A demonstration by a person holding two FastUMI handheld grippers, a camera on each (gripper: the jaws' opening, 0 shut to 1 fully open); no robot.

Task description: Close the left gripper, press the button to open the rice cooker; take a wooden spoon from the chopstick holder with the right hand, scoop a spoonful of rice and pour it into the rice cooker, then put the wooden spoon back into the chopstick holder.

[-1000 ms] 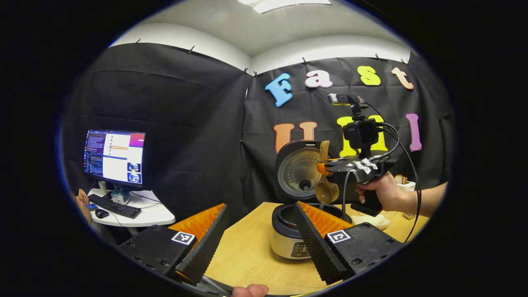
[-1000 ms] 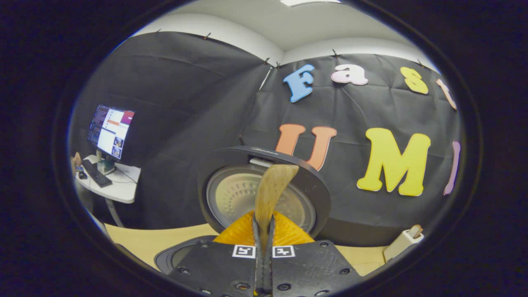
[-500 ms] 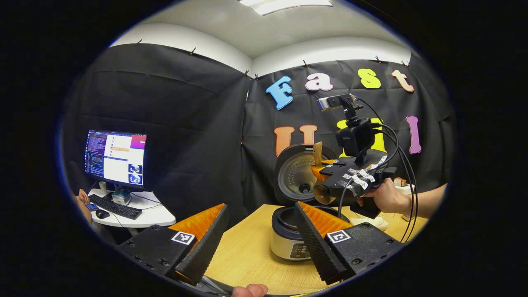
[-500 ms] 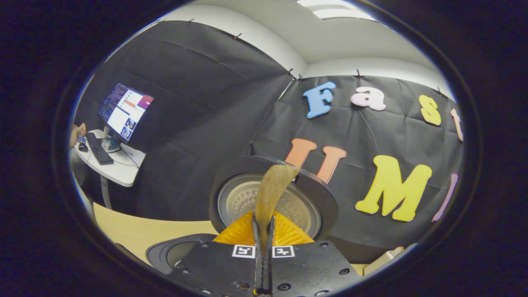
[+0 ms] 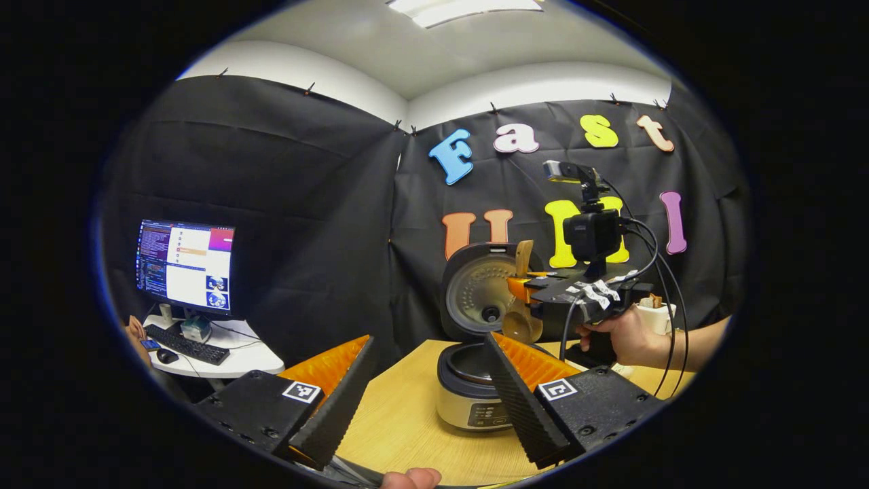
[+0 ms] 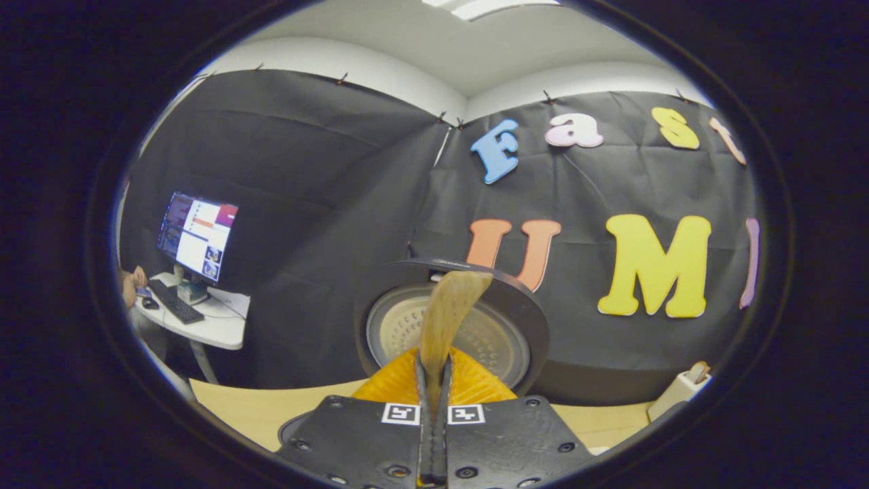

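The rice cooker (image 5: 470,394) stands on the wooden tabletop (image 5: 407,421) toward its far edge, close to the black cloth wall. Its lid (image 5: 483,292) is swung up and back, nearly upright, showing its pale metal inner plate, and the dark pot mouth below lies open. In front of the cooker, bare tabletop runs toward the near edge. Beyond the left edge of the tabletop, well apart, a white side desk (image 5: 224,356) carries a lit monitor (image 5: 185,266) and a keyboard (image 5: 187,345).

In the left gripper view, the left gripper (image 5: 428,387) hangs over the near part of the tabletop with its two fingers spread wide and nothing between them; the cooker shows partly behind one finger.

The right gripper (image 5: 519,288), held by a hand (image 5: 628,336), hovers above the open pot, in front of the raised lid. Its fingers are pressed together on the wooden spoon (image 5: 521,309), pinching the handle. The spoon stands roughly upright: the handle end rises above the fingers, and the rounded bowl hangs below them, just over the pot mouth. In the right gripper view, the handle (image 6: 445,316) pokes up between the pinched fingers (image 6: 387,384), pale brown and slightly curved, with the lid's perforated inner plate right behind it.

A white chopstick holder (image 5: 657,316) sits near the right far corner of the tabletop, behind the hand.
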